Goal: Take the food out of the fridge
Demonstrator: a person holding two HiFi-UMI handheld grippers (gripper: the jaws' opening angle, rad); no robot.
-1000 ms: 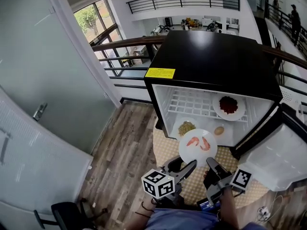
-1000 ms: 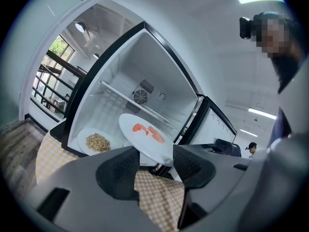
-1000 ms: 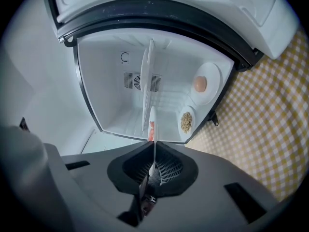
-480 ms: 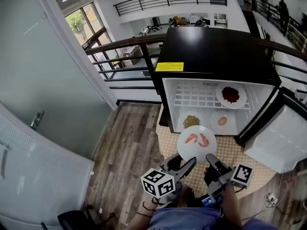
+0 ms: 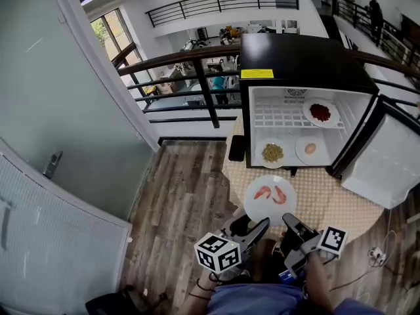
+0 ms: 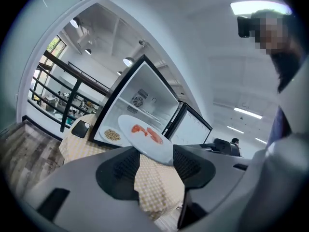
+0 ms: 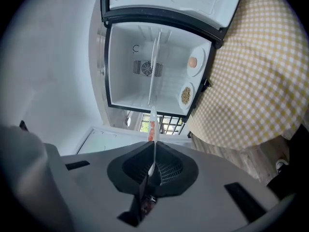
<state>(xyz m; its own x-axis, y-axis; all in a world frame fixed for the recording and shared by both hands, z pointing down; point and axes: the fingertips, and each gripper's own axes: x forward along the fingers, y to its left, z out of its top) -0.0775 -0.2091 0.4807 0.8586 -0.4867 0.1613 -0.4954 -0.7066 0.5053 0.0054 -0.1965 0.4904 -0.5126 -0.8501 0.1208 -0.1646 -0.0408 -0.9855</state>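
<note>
Grey right hand-held gripper (image 5: 289,222) clamped on rim of white plate (image 5: 257,207) carrying shrimp (image 5: 271,193). Left hand-held gripper (image 5: 262,226): jaws apart, at the plate's near edge. Plate held outside open fridge (image 5: 298,58), above checked cloth (image 5: 328,199); three other plates (image 5: 272,153) inside.

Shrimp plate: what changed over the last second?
The shrimp plate, clamped by the right gripper, has been drawn back from the fridge opening, out over the checkered cloth. Unchanged: that grip, the left gripper at the rim, three plates inside, door open.
</note>
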